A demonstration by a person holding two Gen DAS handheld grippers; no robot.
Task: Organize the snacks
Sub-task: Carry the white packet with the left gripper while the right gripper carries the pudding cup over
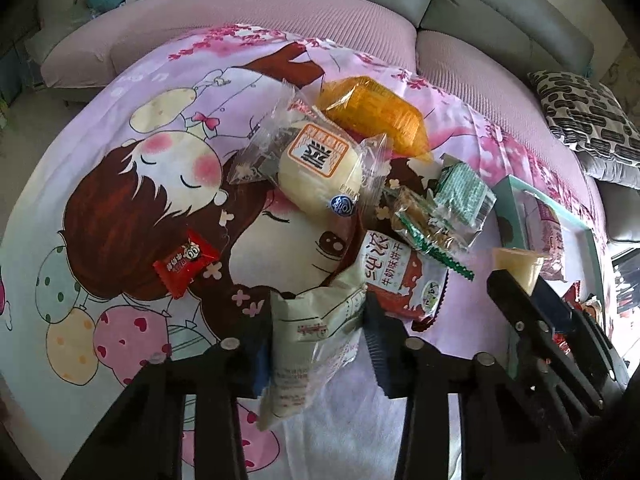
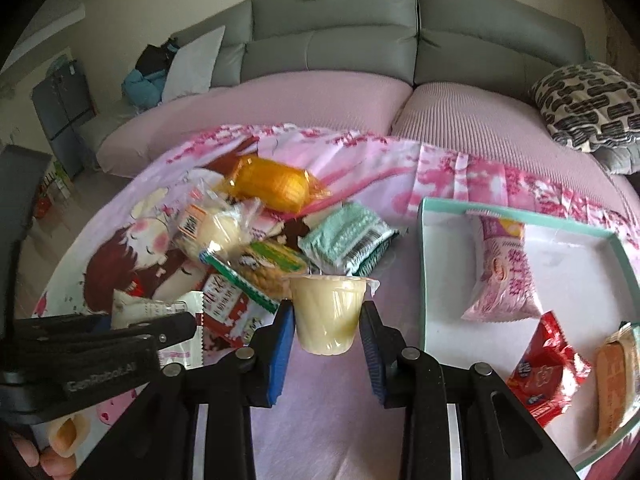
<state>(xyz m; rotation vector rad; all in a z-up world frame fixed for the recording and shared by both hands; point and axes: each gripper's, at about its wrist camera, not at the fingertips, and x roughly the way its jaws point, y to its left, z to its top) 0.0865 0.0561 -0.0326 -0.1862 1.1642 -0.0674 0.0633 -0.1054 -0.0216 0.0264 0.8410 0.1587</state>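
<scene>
Snacks lie heaped on a cartoon-print cloth [image 1: 120, 184]: an orange-wrapped cake [image 1: 376, 114], a pale bun in clear wrap [image 1: 316, 168], a green packet [image 1: 464, 192], a cracker pack [image 1: 428, 228] and a red biscuit bag [image 1: 404, 280] crowd together, with a small red candy [image 1: 186, 262] apart to the left. The left gripper [image 1: 320, 344] has its jaws closed on a cream-white packet [image 1: 316, 320] at the heap's near edge. The right gripper [image 2: 328, 344] clamps a yellow jelly cup [image 2: 328, 312] beside the teal-rimmed tray [image 2: 424, 260], which holds a pink packet [image 2: 500, 272].
</scene>
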